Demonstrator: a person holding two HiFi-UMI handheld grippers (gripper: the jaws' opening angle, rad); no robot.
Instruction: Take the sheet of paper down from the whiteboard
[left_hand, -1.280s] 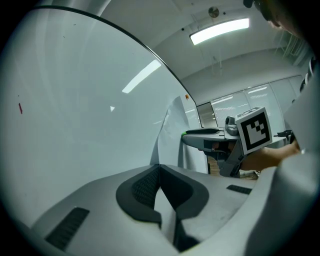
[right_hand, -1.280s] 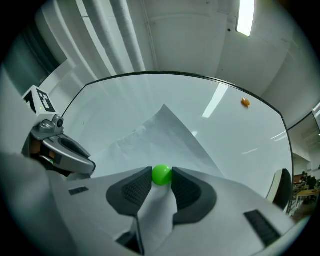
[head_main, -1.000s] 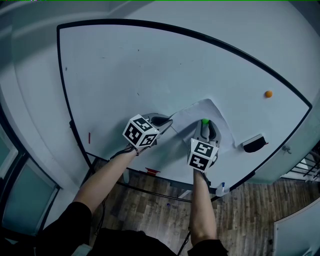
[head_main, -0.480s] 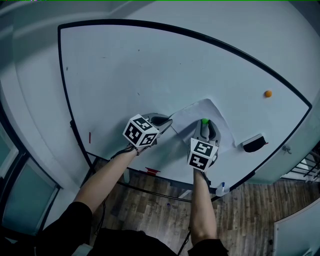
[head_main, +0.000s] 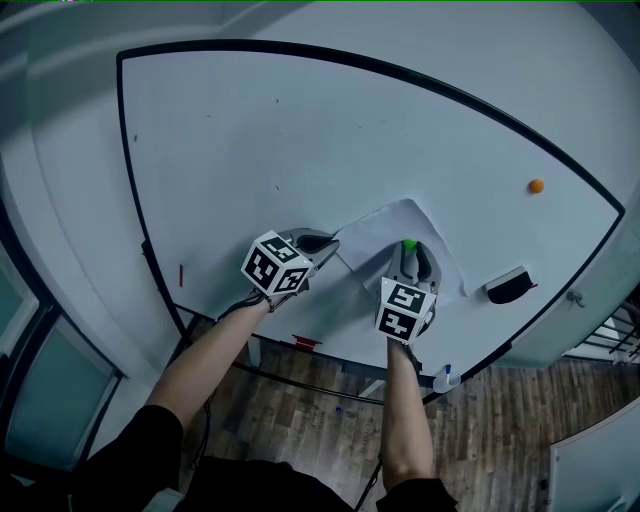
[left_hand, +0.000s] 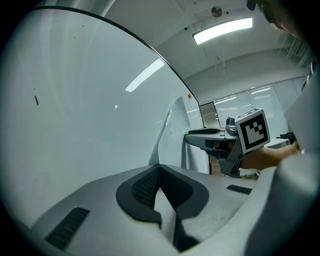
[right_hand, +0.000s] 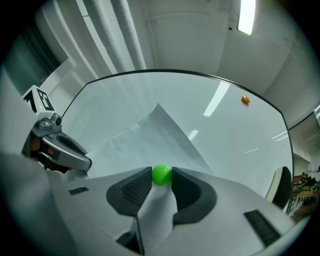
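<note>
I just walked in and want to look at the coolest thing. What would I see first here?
The bright green ball jumps out first: the right claw pinches it low on the big whiteboard, on top of a sheet of paper. The left claw grips that sheet's left edge, which curls off the board. A small orange dot sits alone far to the right.

Whiteboard (head_main: 250, 130), sheet of paper (head_main: 385, 225); left hand-held gripper (head_main: 322, 242) at its edge, right hand-held gripper (head_main: 410, 254) at green magnet (head_main: 409, 243) (orange magnet (head_main: 537, 186) apart).
</note>
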